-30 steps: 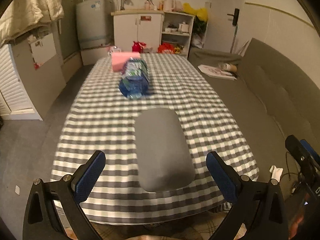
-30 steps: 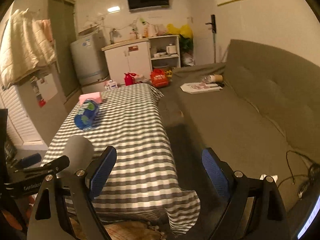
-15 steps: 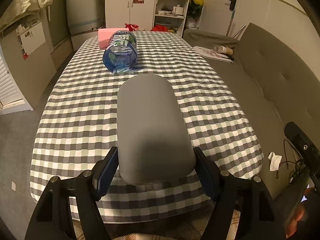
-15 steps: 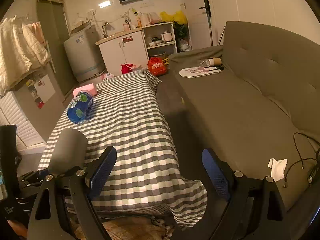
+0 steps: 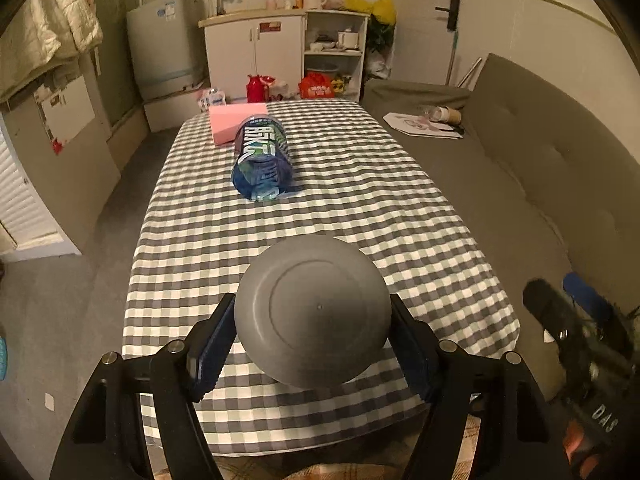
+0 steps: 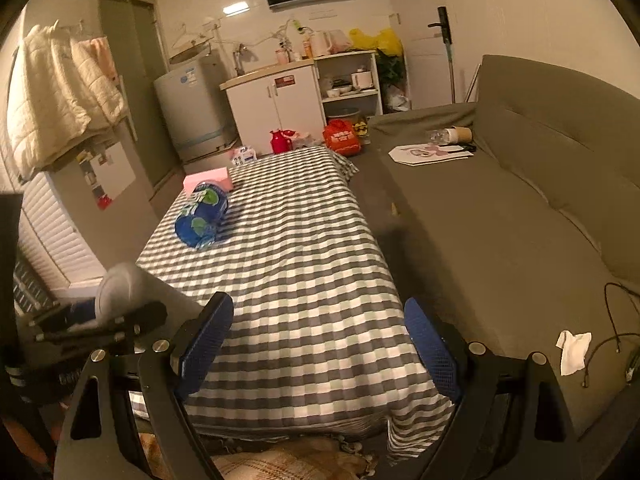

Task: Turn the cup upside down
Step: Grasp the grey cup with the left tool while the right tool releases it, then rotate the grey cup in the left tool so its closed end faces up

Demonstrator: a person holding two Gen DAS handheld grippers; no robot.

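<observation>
Now one grey cup (image 5: 313, 312), lifted off the near end of the checked table (image 5: 360, 200) and tipped base-forward since before, sits clamped in the left gripper (image 5: 310, 340), one blue bottle (image 5: 262, 159) lying beyond, while the right gripper (image 6: 318, 338) hangs apart, empty.

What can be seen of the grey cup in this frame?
The grey cup is plain, matte and plastic-looking, with a round flat base marked by a raised ring and a centre dot. It is tipped so the base faces the left wrist camera, clamped by its sides in the left gripper above the checked tablecloth. Its mouth is hidden.
</observation>
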